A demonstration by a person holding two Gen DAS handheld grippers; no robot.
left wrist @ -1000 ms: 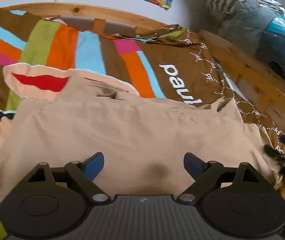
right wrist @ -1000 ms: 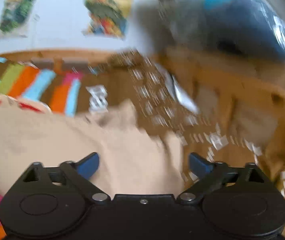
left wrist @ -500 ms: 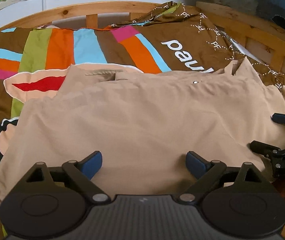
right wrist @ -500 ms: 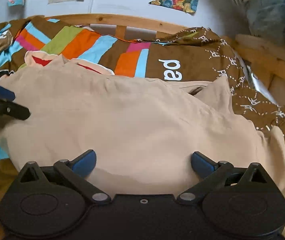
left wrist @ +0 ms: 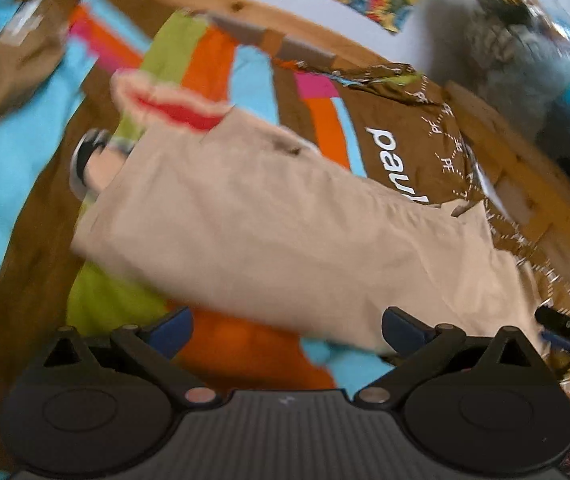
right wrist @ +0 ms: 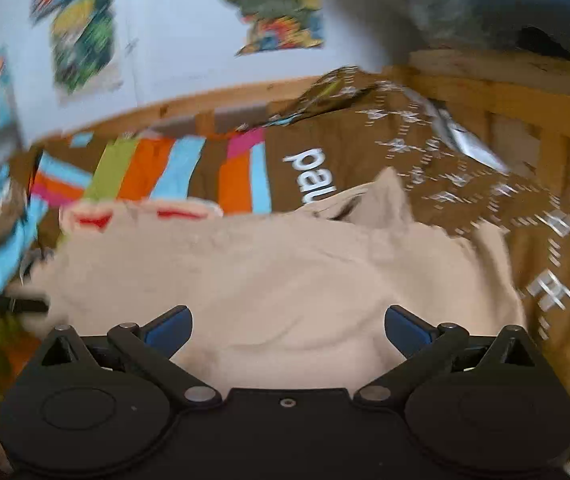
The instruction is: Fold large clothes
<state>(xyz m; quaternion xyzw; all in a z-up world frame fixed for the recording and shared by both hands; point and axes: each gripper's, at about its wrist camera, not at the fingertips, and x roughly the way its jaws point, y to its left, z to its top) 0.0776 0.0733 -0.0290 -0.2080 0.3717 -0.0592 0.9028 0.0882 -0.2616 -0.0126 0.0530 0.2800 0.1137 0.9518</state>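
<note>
A plain beige garment [left wrist: 285, 232] lies on a brown bedspread [left wrist: 401, 120] striped orange, turquoise, lime and pink.

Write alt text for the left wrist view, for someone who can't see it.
A beige garment lies spread on a colourful striped bedspread, seen blurred from above the open left hand-held gripper, whose blue-tipped fingers hold nothing. A wooden bed frame runs behind, and the right hand-held gripper shows at the right edge.

White letters "paul" stand on the brown blanket [left wrist: 405, 152], seemingly cut short by beige cloth [left wrist: 285, 232].
</note>
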